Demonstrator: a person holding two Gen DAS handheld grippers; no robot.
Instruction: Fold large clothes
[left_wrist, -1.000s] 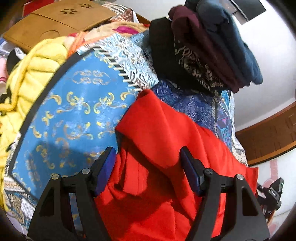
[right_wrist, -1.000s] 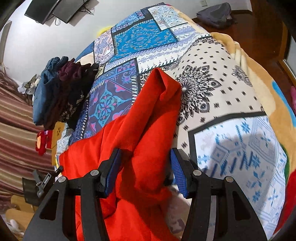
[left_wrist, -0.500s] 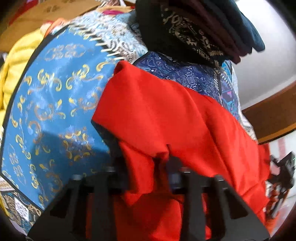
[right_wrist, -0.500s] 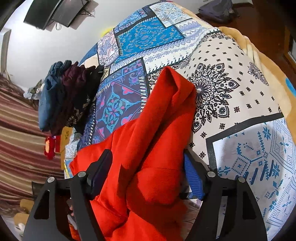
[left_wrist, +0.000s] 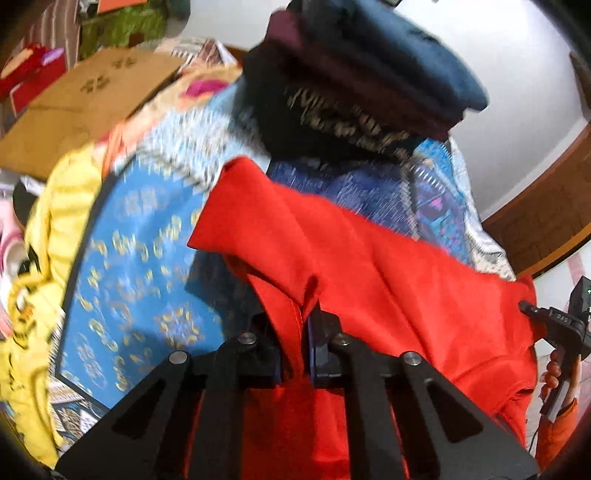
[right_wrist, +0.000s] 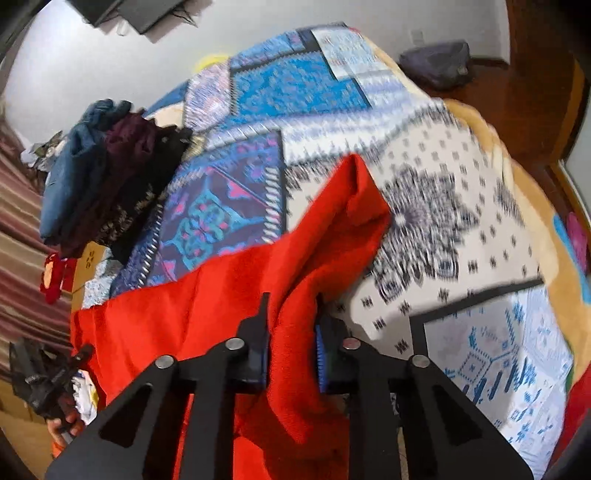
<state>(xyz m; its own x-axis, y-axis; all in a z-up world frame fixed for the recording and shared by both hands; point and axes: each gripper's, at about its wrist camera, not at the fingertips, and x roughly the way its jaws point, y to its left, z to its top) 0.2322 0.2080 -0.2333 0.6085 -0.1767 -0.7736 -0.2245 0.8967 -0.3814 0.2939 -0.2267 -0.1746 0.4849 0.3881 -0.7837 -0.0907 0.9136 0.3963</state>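
Both claws just closed on red garment (left_wrist: 388, 280).

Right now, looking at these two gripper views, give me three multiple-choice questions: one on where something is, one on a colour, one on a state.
1. Where is the stack of folded dark clothes?
A. on the patterned bedspread
B. on the floor
C. in a drawer

2. What colour is the garment being handled?
A. green
B. red
C. white

3. How is the left gripper?
A. wide open
B. out of view
C. shut on the garment

Answers: 1 A, the stack rests on the bedspread. 2 B, the cloth is bright red. 3 C, red fabric is pinched between its pads, as with the right gripper.
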